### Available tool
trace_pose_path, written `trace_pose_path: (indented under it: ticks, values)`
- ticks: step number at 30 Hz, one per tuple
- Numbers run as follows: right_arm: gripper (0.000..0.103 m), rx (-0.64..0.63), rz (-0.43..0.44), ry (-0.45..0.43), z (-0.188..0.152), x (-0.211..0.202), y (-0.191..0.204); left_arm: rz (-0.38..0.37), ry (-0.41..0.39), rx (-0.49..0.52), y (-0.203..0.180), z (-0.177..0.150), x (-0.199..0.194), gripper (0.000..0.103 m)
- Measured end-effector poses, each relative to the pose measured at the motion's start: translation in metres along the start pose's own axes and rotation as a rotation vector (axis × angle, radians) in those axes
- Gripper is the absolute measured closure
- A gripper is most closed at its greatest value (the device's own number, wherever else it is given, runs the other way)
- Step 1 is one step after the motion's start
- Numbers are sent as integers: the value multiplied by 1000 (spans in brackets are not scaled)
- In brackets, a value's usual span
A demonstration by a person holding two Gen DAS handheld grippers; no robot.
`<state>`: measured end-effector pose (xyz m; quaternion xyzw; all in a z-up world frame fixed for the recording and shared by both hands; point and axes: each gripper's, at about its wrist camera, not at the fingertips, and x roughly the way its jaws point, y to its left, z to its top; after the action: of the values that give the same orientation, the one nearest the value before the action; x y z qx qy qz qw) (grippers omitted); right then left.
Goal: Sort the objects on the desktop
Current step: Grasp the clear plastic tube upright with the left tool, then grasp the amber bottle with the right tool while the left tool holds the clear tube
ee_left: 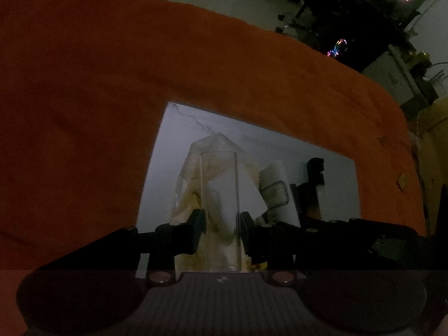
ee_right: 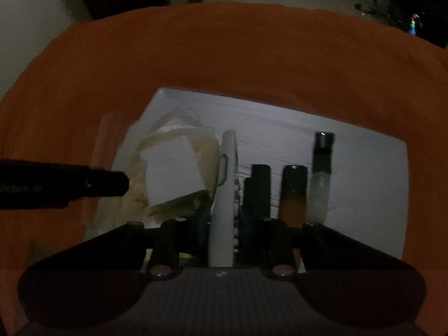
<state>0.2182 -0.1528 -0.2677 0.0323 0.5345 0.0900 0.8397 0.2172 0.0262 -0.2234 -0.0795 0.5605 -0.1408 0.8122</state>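
Left tongs [ee_left: 219, 231]: clamped on clear rigid box [ee_left: 219, 196]; slippery, hold mid-walls.
Right tongs [ee_right: 222, 225]: gripped white remote [ee_right: 225, 196] edgewise; stiff, light.

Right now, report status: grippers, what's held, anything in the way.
Left gripper shut on clear box. Right gripper shut on white remote. Both over white tray. Dark tubes close beside remote.

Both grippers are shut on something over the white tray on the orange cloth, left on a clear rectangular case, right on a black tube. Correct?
One thing is off. The right gripper is shut on a white flat device held edge-on, not a black tube; the right wrist view shows it. The dark tubes lie untouched beside it. The rest holds: left gripper on the clear rectangular case, over the white tray on the orange cloth.
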Motion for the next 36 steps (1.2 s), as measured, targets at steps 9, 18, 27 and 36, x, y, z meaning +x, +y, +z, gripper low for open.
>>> trace_pose_path:
  ticks: [9,18,27,36]
  values:
    - [71,89,-67,5,9,17,6,50,-57,74,-11,-5,-5,78]
    - [83,129,-30,-47,0,-10,12,164,-128,97,-21,-14,-12,78]
    - [84,200,-25,-81,-7,-21,2,189,-143,137,-32,-15,-15,78]
    - [100,218,-5,-116,1,-56,-10,229,-156,214,-48,-21,-19,78]
